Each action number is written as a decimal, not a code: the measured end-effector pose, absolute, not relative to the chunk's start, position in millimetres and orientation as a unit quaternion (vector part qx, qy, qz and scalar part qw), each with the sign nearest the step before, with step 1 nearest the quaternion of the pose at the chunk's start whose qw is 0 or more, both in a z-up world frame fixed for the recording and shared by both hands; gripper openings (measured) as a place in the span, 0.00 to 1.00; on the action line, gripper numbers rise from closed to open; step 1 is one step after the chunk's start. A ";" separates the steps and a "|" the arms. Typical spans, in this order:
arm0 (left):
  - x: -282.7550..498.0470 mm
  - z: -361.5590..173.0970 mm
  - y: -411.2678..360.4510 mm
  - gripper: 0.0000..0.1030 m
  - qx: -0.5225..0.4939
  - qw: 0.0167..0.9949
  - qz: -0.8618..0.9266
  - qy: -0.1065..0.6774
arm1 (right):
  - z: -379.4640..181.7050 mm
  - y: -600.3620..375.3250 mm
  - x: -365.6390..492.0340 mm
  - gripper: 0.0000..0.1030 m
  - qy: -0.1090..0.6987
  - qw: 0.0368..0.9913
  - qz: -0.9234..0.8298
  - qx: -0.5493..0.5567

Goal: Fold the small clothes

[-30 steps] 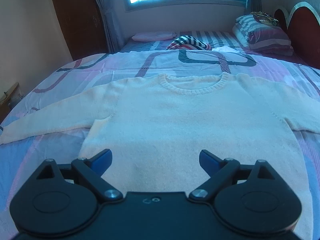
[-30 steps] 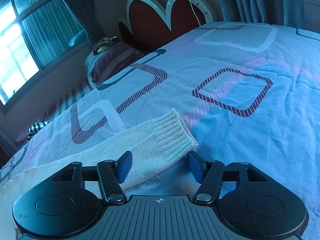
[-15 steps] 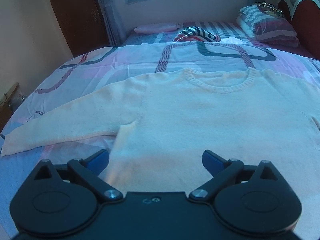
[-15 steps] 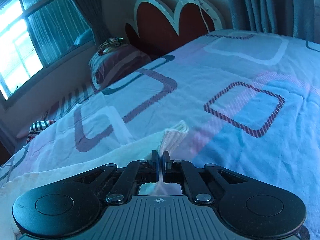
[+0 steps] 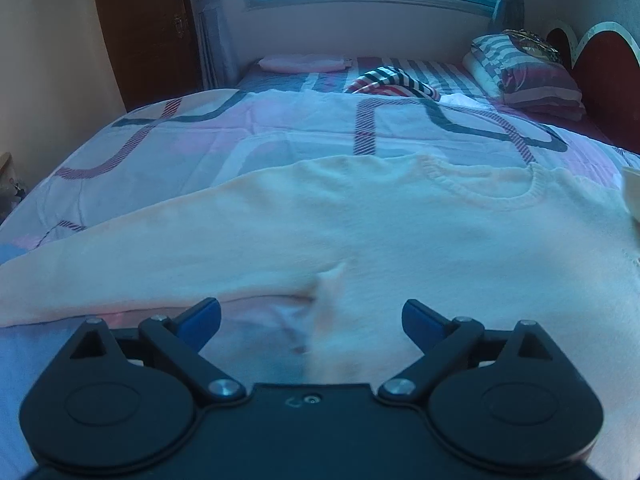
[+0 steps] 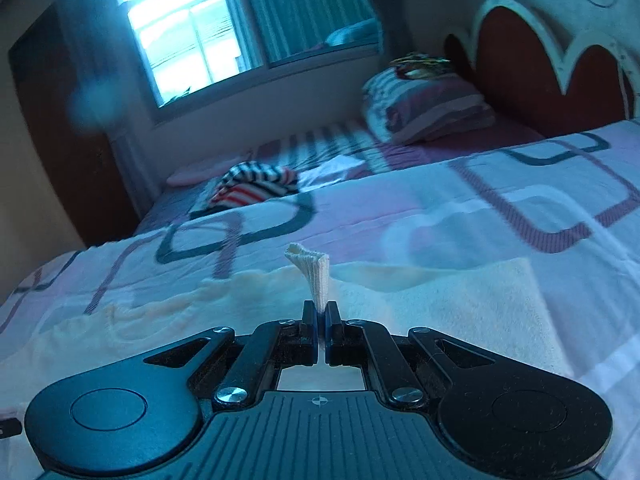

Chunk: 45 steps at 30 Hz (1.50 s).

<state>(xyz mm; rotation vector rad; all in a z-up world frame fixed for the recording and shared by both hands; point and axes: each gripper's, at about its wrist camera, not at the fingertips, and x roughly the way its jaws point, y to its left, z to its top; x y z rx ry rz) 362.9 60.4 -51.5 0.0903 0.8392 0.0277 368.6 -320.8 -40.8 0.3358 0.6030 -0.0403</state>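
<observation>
A cream knit sweater [image 5: 400,232] lies flat on the bed, neck hole away from me, one sleeve stretching left. My left gripper [image 5: 311,316] is open and empty, low over the sweater's armpit where the left sleeve meets the body. My right gripper [image 6: 320,314] is shut on the ribbed cuff [image 6: 316,276] of the other sleeve, which stands up between the fingers, lifted above the sweater body [image 6: 440,312]. The raised cuff shows at the right edge of the left wrist view [image 5: 632,192].
The bed has a pink, white and blue patterned cover [image 5: 240,136]. A striped folded garment [image 5: 392,82] and a pink pillow [image 5: 302,63] lie at the far side. Stacked pillows [image 5: 528,76] and the red headboard [image 6: 540,80] are on the right.
My right gripper, shut on the cuff, has swung left and carried the sleeve over the sweater body. My left gripper has moved left towards the armpit and stays open.
</observation>
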 end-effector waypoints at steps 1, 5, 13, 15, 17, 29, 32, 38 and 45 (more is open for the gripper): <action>362.3 -51.4 68.7 0.94 0.044 0.912 0.016 0.406 | -42.7 -300.4 373.6 0.02 0.299 0.941 -0.007 0.157; 360.3 -49.3 101.1 0.94 0.033 0.913 0.021 0.407 | -62.1 -202.6 389.4 0.02 0.313 0.941 0.061 0.114; 364.1 -47.1 137.2 0.93 0.005 0.913 0.033 0.406 | -90.9 -108.5 399.1 0.08 0.346 0.925 0.141 0.072; 365.9 -46.1 134.3 0.92 0.003 0.914 0.025 0.406 | -97.6 -93.6 398.2 0.26 0.343 0.928 0.141 0.040; 367.4 -43.5 125.9 0.90 -0.002 0.916 0.014 0.401 | -93.3 -97.6 389.7 0.29 0.327 0.931 0.150 0.059; 423.3 -75.4 11.3 0.52 -0.087 0.885 -0.111 0.443 | -63.5 -263.9 327.8 0.28 0.281 0.945 -0.050 0.158; 433.2 -80.5 -5.6 0.40 -0.077 0.888 -0.110 0.440 | -62.5 -310.1 312.3 0.28 0.287 0.935 -0.115 0.173; 434.6 -66.3 -9.3 0.04 -0.068 0.901 -0.111 0.414 | -65.4 -368.5 289.0 0.28 0.299 0.914 -0.155 0.225; 425.4 -51.4 32.4 0.04 -0.045 0.916 -0.073 0.391 | -64.4 -357.0 295.3 0.28 0.298 0.920 -0.124 0.223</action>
